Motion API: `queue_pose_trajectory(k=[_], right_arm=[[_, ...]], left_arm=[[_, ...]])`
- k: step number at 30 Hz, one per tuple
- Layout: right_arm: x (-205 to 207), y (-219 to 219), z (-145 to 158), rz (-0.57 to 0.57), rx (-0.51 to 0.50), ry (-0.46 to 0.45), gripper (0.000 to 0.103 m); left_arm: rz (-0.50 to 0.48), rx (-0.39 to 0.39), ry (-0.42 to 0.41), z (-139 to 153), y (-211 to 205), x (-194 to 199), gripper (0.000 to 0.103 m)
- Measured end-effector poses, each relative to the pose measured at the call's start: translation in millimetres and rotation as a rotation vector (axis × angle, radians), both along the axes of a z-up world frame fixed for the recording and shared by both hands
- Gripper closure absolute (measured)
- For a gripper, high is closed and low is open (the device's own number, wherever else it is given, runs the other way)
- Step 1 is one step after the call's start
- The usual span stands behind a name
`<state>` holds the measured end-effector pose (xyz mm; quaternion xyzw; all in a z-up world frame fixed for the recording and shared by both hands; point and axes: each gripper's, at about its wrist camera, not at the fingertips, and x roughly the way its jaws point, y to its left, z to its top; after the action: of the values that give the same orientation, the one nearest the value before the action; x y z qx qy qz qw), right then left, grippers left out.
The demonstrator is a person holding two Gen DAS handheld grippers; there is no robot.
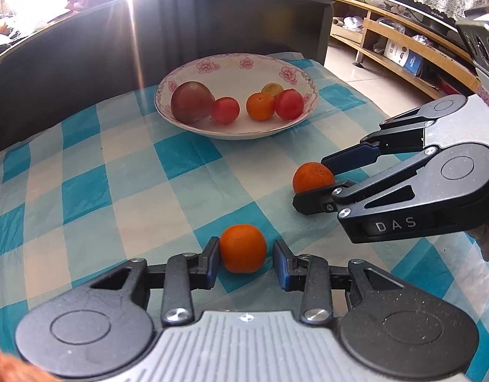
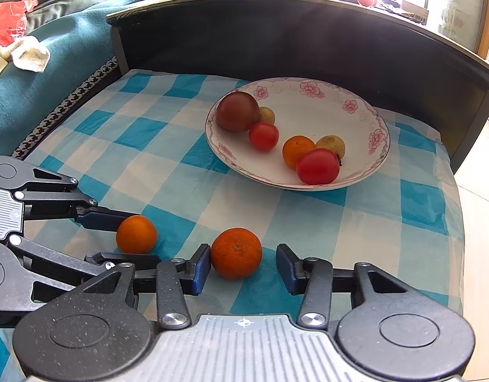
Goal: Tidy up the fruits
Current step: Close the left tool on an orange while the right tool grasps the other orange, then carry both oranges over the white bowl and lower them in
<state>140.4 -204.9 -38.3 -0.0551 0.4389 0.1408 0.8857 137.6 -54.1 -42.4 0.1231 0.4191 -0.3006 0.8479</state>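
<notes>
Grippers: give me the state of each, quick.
Left gripper: open, orange between its fingers, only one pad touching.
Right gripper: open, another orange between its fingers, not clamped.

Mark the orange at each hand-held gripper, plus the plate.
Left orange (image 1: 242, 248), left wrist view: middle of its peel.
Right orange (image 2: 236, 257), right wrist view: middle of its peel.
Plate (image 2: 376, 140), right wrist view: flowered rim.
</notes>
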Motion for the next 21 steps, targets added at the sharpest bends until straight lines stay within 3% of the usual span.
queue_pose_trajectory(k=[4,6,14,21], right_arm=[[-1.0,1.4,0.9,0.002,-0.005,0.001,0.066],[-1.1,1.9,1.4,0.009,0.004,0.01,0.075],[-2.6,1.9,4.1,-0.011,0.002,0.015,0.077],[-2.6,-2.5,20.6,-0.032,0.036,-0.037,0.077]], left_arm=[[0.001,0.006,-0.003,0.2,-1.3,-0.8,0.058],[0.005,0.001,0.003,0.7,-0.8,-0.1,0.063],[-0.004,-0.016,0.007,5.9,-2.6,1.6,0.065],[0.007,-0.063,-0.062,27.5,-6.7,13.6,0.065]])
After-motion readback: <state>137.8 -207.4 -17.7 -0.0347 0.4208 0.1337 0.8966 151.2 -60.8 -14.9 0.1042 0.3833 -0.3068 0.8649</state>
